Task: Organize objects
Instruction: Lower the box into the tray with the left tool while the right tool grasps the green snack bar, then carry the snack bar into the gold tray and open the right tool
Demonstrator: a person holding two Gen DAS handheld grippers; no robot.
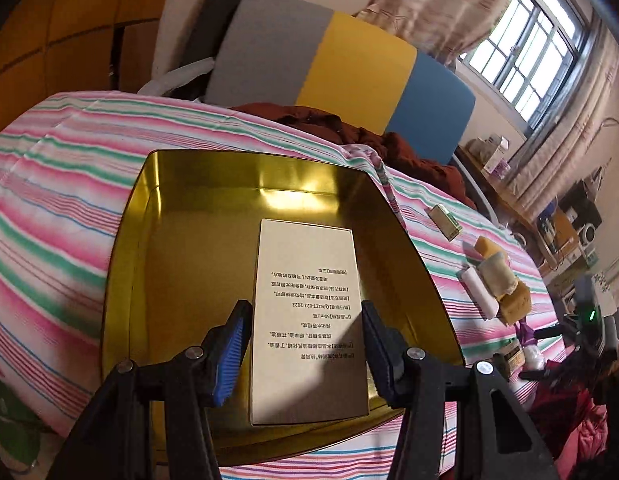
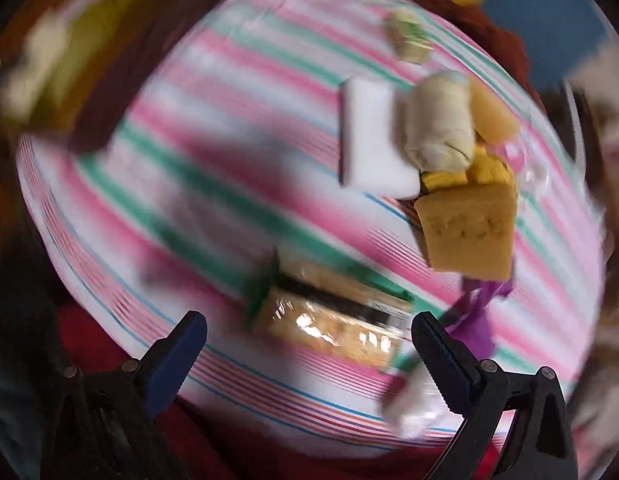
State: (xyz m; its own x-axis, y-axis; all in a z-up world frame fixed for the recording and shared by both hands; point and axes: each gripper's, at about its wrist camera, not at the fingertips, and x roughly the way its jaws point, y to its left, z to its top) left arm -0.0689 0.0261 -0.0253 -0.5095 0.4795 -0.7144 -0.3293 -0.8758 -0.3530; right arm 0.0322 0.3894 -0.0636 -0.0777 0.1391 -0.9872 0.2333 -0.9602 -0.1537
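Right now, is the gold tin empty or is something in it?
Not empty. One cream box with printed text lies flat on the floor of the gold tin, between the left gripper's open fingers. The rest is bare.

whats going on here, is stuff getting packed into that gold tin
Yes, it looks that way. The left gripper sits with its fingers either side of a cream box lying in the gold tin on the striped cloth; whether it grips is unclear. The right gripper is open above a clear-wrapped packet. A white block and yellow soap bar lie outside the tin.
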